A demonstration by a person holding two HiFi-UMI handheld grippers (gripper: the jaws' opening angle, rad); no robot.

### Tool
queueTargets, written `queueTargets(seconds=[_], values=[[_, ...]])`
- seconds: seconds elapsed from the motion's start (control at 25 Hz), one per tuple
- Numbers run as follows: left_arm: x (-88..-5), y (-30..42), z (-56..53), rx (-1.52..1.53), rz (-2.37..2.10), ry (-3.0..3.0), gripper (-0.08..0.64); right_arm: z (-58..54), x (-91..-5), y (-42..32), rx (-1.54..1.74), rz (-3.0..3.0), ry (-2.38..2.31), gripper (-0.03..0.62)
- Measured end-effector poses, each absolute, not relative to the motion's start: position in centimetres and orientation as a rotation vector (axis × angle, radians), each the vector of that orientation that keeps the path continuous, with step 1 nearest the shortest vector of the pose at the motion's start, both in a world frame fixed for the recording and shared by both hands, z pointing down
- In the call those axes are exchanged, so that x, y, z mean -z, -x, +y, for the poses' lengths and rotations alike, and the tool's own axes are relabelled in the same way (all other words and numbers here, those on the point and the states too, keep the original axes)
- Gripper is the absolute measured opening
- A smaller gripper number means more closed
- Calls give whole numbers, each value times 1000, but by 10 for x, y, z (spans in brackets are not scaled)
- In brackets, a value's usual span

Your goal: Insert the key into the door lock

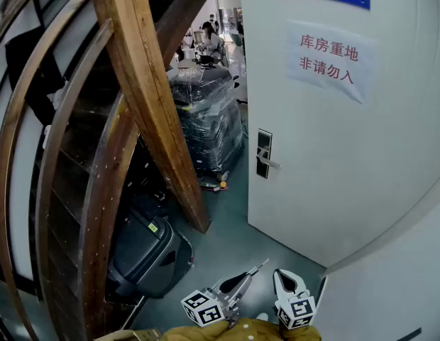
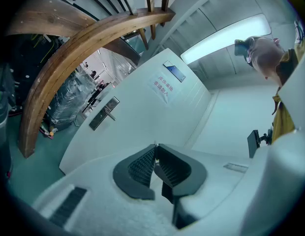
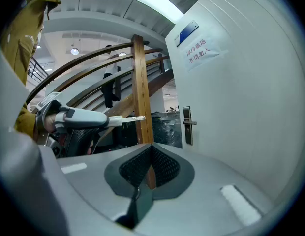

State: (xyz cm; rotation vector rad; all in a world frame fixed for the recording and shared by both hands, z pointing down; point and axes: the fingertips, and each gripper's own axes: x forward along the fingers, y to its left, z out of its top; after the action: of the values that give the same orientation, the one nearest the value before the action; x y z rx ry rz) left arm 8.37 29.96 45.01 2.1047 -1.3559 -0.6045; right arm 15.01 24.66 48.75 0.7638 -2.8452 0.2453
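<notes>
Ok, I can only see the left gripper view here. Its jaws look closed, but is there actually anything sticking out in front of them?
Observer: Yes. The right gripper view shows a thin metal blade, seemingly the key, poking out from the tips of the left gripper.
Operator: And the other gripper?
Observer: The right gripper is shut on nothing; the head view puts it low, just right of the left one.
Operator: Which way is the key aimed?
Observer: In the head view it slants up toward the door, well short of the lock plate.
</notes>
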Motion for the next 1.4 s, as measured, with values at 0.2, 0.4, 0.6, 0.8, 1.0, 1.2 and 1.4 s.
queueTargets(seconds=[0.2,0.4,0.6,0.8,1.0,1.2,1.4], values=[[-449,-69,310,605,-1381,-2094,25,259,-492,-134,-254,-2852,-740,5],[-451,-62,315,610,-1404,-2084,25,261,-493,-129,-252,-2850,-720,5],[-452,-59,318,613,-1413,-2064,25,263,-493,-124,-257,-2858,-712,5],[-456,-54,320,615,-1404,-2052,25,259,-496,-125,-301,-2844,-785,6],[-458,-32,319,618,-1395,-2053,25,257,-497,-103,-293,-2840,-811,6],[-462,-6,328,628,-1363,-2042,25,267,-501,-80,-279,-2795,-860,6],[-478,21,314,624,-1321,-2028,25,258,-514,-52,-285,-2775,-885,6]])
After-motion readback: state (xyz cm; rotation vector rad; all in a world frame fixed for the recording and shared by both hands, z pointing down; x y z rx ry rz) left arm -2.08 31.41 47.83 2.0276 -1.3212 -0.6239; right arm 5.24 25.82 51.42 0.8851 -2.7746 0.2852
